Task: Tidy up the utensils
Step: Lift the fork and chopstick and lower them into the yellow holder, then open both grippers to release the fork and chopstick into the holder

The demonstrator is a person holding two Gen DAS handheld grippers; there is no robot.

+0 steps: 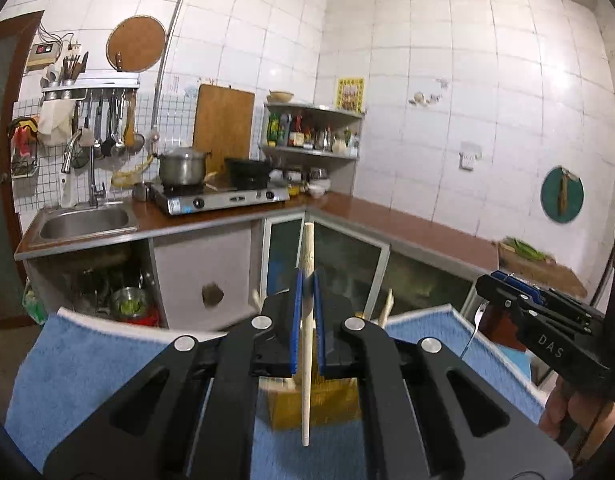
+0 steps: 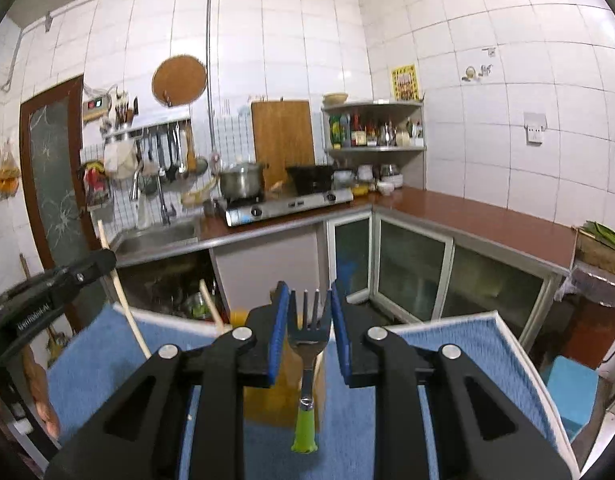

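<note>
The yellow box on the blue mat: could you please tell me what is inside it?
Two wooden sticks rise from the yellow box. The rest of its inside is hidden behind the left tongs and their chopstick.

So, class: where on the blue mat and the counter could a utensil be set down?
Bare blue mat lies on both sides of the yellow holder. The brown counter is bare right of the corner shelf. Around the stove it is crowded.

Both wrist views raised, facing corner counter [image 1: 387, 216], perhaps side by side
</note>
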